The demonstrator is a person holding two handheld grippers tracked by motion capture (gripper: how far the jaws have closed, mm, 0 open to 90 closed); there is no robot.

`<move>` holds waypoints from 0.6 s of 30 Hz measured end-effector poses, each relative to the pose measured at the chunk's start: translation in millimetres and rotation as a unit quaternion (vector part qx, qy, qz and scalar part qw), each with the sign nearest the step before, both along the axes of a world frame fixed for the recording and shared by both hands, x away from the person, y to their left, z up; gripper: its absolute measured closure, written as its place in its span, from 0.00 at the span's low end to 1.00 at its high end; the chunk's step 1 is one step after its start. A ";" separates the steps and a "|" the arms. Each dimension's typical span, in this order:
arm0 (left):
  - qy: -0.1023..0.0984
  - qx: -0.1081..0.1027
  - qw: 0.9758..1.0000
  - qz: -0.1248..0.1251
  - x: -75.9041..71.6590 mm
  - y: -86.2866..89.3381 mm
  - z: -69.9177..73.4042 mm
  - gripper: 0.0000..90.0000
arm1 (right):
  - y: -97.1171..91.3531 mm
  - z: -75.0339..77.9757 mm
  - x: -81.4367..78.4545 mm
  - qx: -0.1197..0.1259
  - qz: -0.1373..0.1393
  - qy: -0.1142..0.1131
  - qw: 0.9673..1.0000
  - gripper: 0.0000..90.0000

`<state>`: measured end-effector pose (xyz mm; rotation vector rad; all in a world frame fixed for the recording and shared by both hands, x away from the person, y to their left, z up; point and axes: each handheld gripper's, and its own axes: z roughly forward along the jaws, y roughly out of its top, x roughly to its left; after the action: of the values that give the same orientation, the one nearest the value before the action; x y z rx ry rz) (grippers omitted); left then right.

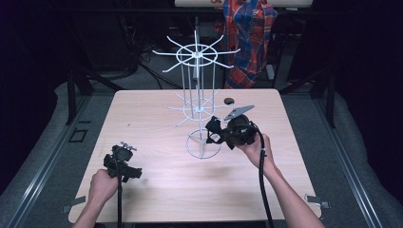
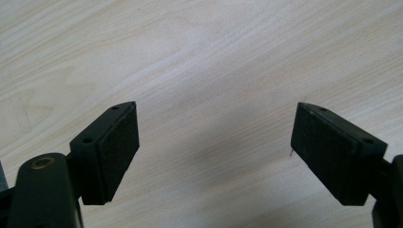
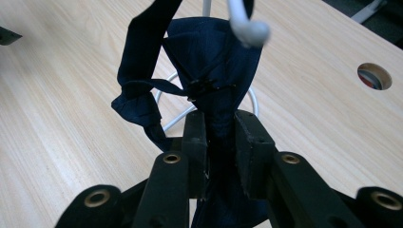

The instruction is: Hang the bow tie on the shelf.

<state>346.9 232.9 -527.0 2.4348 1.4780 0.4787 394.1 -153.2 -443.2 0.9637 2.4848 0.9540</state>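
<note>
Two grippers at a white wire rack

The right gripper (image 1: 215, 130) holds dark cloth (image 1: 212, 127) beside the rack (image 1: 196, 78) — just above its ring base — while the left gripper (image 1: 124, 148) rests well apart on the wooden table (image 1: 152, 118).

Lab: dark curtains, framed table (image 1: 142, 114)
</note>
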 end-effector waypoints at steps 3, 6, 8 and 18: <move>-0.001 0.001 1.000 0.000 -0.1 0.1 0.2 0.19 | -0.4 -3.3 1.1 -0.001 -0.002 0.002 1.000 0.84; -0.002 0.000 1.000 0.000 -0.2 -0.1 0.2 0.19 | -0.1 -5.9 1.6 0.006 -0.004 0.005 1.000 0.84; -0.001 0.000 1.000 0.000 -0.2 -0.2 0.2 0.19 | -0.1 -7.3 1.9 0.007 -0.006 0.005 1.000 0.84; -0.001 0.000 1.000 0.000 -0.2 -0.1 0.1 0.19 | -1.5 -15.2 6.2 0.018 -0.021 0.016 0.999 0.83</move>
<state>346.7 232.8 -526.9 2.4331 1.4771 0.4822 400.2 -154.7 -458.4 1.0458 2.4711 0.9821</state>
